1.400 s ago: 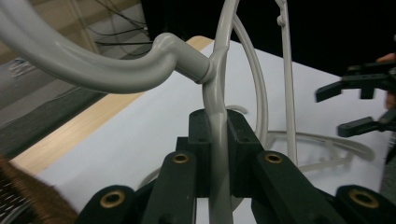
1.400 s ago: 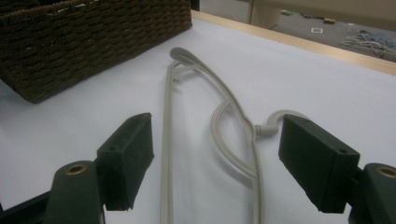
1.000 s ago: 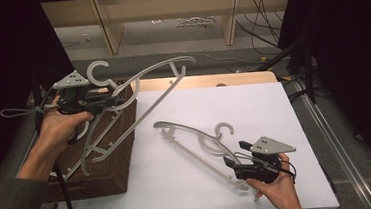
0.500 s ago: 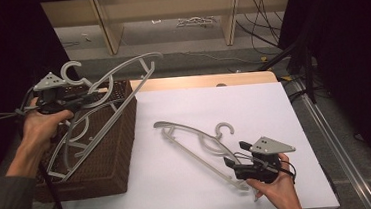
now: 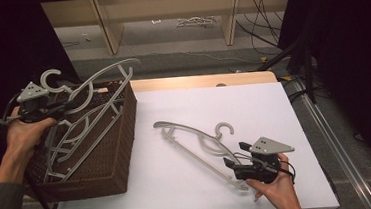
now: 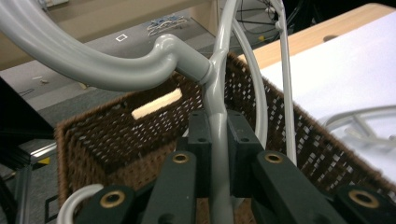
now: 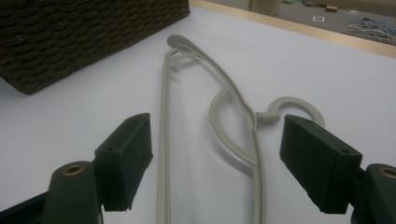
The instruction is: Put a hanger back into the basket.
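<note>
Presently on the white table top [image 5: 198, 103]:

Item one: a dark brown woven wicker basket [image 5: 115, 155], rectangular, at the table's left end. Pale grey plastic hangers [image 5: 71, 143] lie stacked inside it.

Item two: a grey plastic clothes hanger with a curved hook [image 5: 89, 87], held above the basket's near-left part, leaning over the rim toward the far right. The left gripper [image 6: 218, 140] has its jaws closed tight on the hanger's neck, just below the hook; the person's left hand [image 5: 23, 137] carries it.

Item three: a second grey plastic hanger [image 5: 196, 143], lying flat on the table, right of the basket and apart from it. The right gripper [image 7: 217, 158] sits low at its near end, jaws spread wide, the hanger's bar and shoulder between them and its hook just beside the right jaw, neither jaw touching it. The right hand [image 5: 278, 192] holds this gripper.
</note>
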